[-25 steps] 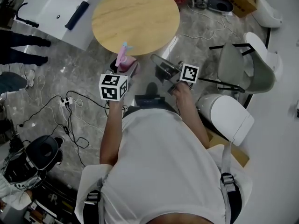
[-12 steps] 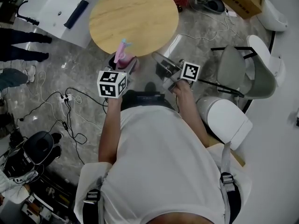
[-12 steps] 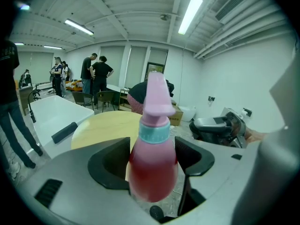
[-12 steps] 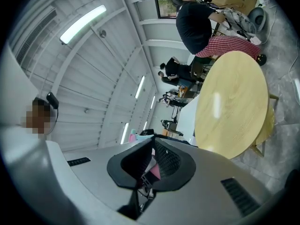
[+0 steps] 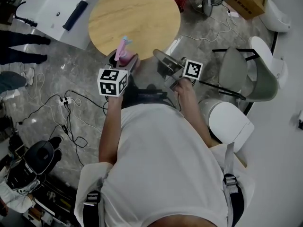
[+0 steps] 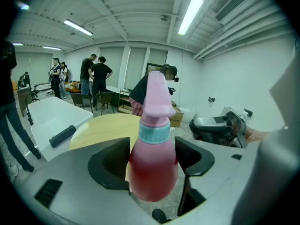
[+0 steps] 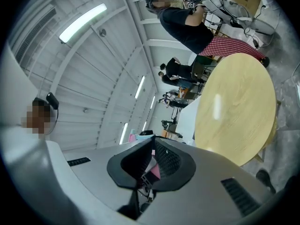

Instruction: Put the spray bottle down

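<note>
Near edge of table [image 5: 137,13]: left gripper [image 5: 125,65] clamped on upright spray bottle [image 6: 153,163]; right gripper [image 7: 152,165] closed, empty. Looks like carry phase. Next: over tabletop, lower, release.

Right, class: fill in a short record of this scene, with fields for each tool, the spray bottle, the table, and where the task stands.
Left tool: jaws closed on the spray bottle's red body
Spray bottle: upright, pink head on top, held off the floor by the table's near edge
Right tool: jaws together, gripping nothing
Table: round, wooden top, ahead of both tools
Task status: bottle not yet put down
</note>
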{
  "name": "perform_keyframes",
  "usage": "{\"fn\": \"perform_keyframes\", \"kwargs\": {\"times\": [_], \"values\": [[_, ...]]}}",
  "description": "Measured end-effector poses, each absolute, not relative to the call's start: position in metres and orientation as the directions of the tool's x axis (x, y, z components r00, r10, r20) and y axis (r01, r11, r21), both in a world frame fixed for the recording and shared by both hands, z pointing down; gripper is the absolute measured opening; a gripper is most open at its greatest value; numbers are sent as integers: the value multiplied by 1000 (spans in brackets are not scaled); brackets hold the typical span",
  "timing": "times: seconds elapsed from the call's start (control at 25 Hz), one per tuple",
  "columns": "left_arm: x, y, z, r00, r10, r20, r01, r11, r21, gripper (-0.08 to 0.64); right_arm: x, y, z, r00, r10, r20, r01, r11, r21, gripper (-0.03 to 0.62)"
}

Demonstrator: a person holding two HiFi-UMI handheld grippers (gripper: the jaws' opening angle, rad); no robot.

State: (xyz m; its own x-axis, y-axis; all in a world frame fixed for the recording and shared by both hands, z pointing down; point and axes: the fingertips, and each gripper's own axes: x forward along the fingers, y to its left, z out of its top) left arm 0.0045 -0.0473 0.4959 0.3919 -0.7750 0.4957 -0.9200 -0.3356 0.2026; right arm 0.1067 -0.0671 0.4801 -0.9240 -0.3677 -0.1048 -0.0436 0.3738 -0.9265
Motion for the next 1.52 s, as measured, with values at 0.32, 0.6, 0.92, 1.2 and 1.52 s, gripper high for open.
{"fn": "perform_keyframes", "kwargs": {"times": [0.32, 0.6, 0.92, 1.2, 1.52], "values": [[-8, -74, 497, 417, -772, 480, -909, -364, 204, 301, 95, -93, 483, -913, -397, -93, -67, 372, -926, 26], [-45, -114, 496, 442, -758, 480, -897, -376, 231, 301, 52, -128, 480, -917, -394, -61, -95, 364, -927, 26], [-67, -145, 500, 481, -746, 460, -876, -406, 259, 301, 27, -153, 481, -908, -418, -24, -142, 362, -921, 26], [-89, -170, 501, 516, -730, 447, -857, -436, 277, 301, 1, -173, 480, -900, -436, 2, -178, 365, -914, 26], [-105, -184, 501, 542, -720, 433, -841, -462, 283, 301, -13, -182, 479, -885, -466, 19, -207, 356, -911, 26]]}}
